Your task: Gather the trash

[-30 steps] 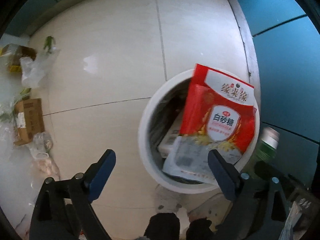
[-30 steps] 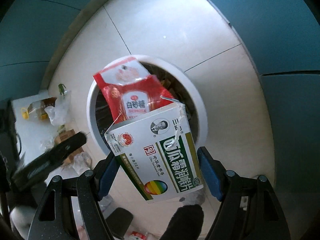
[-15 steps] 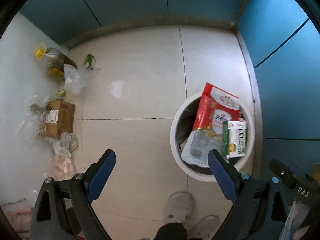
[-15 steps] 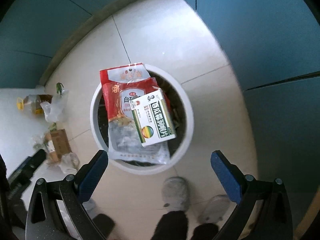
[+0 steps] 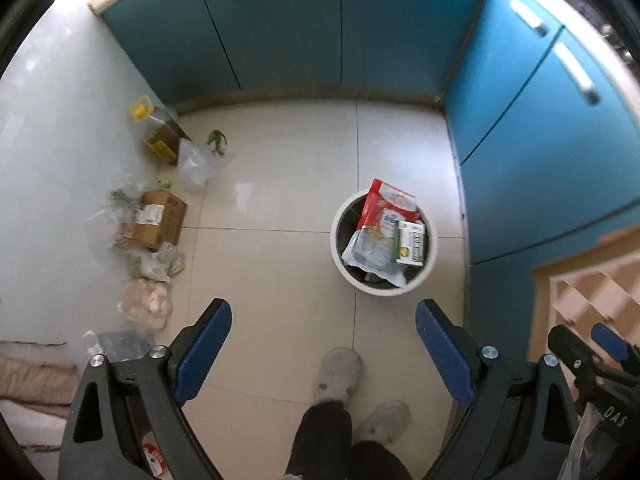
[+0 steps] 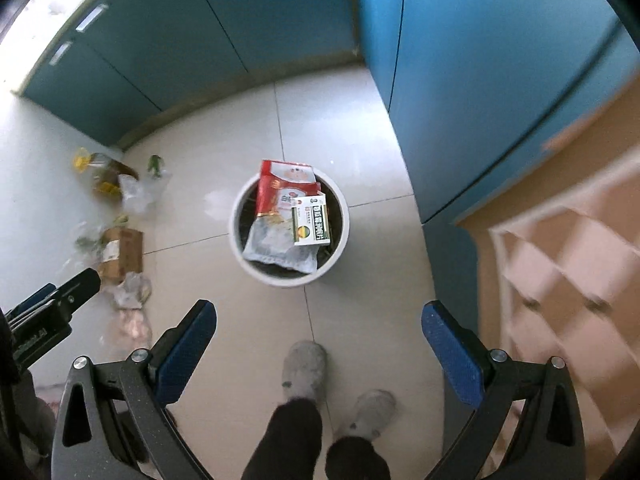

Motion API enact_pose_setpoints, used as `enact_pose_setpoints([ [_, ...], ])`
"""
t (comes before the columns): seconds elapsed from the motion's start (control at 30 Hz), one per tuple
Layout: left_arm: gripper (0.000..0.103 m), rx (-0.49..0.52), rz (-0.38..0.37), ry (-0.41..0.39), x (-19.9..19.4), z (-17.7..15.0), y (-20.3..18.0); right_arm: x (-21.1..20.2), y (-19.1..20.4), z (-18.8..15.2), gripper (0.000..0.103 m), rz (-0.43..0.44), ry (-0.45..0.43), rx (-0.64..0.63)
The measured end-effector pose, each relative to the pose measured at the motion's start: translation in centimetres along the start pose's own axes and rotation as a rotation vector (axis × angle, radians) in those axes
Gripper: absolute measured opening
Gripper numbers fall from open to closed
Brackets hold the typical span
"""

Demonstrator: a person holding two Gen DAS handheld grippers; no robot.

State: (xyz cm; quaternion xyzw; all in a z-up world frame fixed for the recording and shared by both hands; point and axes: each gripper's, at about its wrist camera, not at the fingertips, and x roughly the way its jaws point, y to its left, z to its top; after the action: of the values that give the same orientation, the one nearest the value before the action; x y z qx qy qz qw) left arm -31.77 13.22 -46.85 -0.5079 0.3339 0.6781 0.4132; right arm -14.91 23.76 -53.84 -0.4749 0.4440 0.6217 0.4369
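Observation:
A white round trash bin (image 5: 340,258) (image 6: 343,216) stands on the tiled floor near the blue cabinets. In it lie a red sugar bag (image 5: 380,208) (image 6: 276,192) and a green and white box (image 5: 411,242) (image 6: 312,226). My left gripper (image 5: 323,322) is open and empty, high above the floor, the bin ahead of it. My right gripper (image 6: 319,322) is open and empty, also high above the bin. Each gripper shows at the edge of the other's view.
Along the left wall lie a cardboard box (image 5: 158,220) (image 6: 120,252), an oil bottle (image 5: 160,136) (image 6: 100,172), clear plastic bags (image 5: 198,166) and other wrappers (image 5: 146,306). The person's feet (image 5: 338,372) stand below. A wooden lattice rack (image 6: 560,280) is at the right.
The right gripper let go of the green and white box, which now lies in the bin. Both grippers rose well away from the bin.

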Motion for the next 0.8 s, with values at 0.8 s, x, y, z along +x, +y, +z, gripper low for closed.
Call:
enact_pose_setpoints([
  [0.8, 0.094, 0.005, -0.339, -0.208, -35.5, -6.0, 3.2, -43.8, 0.6, -9.7, 0.103, 0.26, -0.192, -0.162],
])
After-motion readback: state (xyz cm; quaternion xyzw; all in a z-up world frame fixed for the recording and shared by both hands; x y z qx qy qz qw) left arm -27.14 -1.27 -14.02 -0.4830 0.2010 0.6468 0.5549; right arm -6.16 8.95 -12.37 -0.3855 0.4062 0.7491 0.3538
